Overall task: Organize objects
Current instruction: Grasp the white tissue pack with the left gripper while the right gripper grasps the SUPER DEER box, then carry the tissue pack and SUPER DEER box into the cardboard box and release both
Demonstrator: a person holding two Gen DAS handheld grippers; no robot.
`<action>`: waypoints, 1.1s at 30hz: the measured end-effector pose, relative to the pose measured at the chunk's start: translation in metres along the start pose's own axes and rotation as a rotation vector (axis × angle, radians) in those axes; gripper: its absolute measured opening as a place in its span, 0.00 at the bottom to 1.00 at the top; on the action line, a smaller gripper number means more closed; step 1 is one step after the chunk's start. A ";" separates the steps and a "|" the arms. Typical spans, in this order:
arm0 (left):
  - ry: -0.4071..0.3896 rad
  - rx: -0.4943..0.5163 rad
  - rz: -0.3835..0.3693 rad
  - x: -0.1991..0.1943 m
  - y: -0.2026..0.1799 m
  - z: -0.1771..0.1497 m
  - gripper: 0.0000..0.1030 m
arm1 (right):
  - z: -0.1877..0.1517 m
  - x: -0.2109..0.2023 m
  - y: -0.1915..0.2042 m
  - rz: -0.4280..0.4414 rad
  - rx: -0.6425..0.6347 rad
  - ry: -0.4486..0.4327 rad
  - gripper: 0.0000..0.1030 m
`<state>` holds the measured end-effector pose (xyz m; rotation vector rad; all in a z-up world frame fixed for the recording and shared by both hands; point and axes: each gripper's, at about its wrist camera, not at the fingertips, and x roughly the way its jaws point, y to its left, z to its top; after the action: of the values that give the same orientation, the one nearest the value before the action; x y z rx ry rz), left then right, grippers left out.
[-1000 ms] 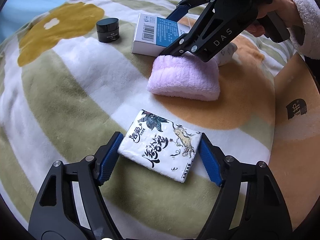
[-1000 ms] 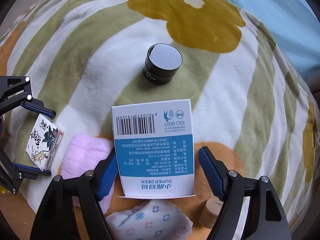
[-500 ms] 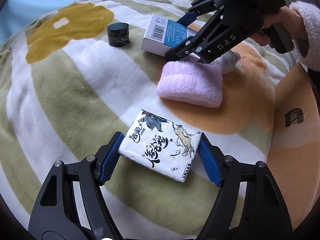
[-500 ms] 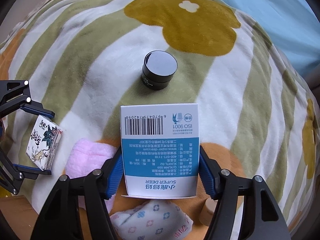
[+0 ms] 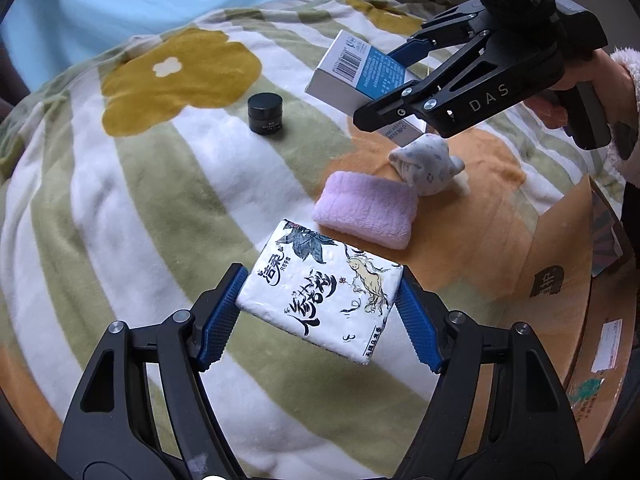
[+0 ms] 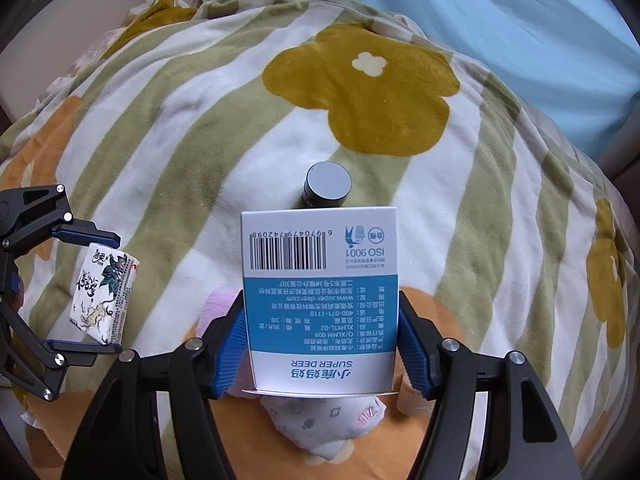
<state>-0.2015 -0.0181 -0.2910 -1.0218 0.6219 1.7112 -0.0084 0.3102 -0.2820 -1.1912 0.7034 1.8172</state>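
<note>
My left gripper (image 5: 320, 316) is shut on a white tissue pack (image 5: 320, 300) with ink drawings and holds it above the blanket; the pack also shows in the right wrist view (image 6: 105, 294). My right gripper (image 6: 320, 344) is shut on a white and blue box (image 6: 320, 300) with a barcode, lifted off the blanket; the box shows in the left wrist view (image 5: 360, 76) at upper right. A black jar (image 5: 264, 113) stands on the blanket (image 5: 140, 200), also seen in the right wrist view (image 6: 327, 185).
A folded pink towel (image 5: 366, 216) and a small flowered white pouch (image 5: 424, 166) lie on the blanket. A cardboard box (image 5: 568, 280) stands at the right edge. A small beige cap (image 6: 412, 398) sits below the right gripper.
Both grippers have risen. The tissue pack and the blue box have come up off the blanket. The flowered pouch under the box is uncovered.
</note>
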 end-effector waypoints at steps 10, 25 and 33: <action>-0.068 -0.105 0.101 -0.079 -0.042 0.004 0.69 | -0.018 -0.087 0.004 0.028 -0.009 -0.074 0.61; -0.083 -0.334 0.242 -0.152 -0.139 -0.053 0.69 | -0.116 -0.193 0.035 0.061 -0.047 -0.104 0.61; -0.042 -0.418 0.331 -0.140 -0.181 -0.097 0.69 | -0.173 -0.185 0.056 0.075 -0.044 -0.056 0.61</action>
<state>0.0190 -0.0988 -0.2092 -1.2158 0.4299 2.2106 0.0592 0.0820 -0.1797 -1.1508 0.6873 1.9293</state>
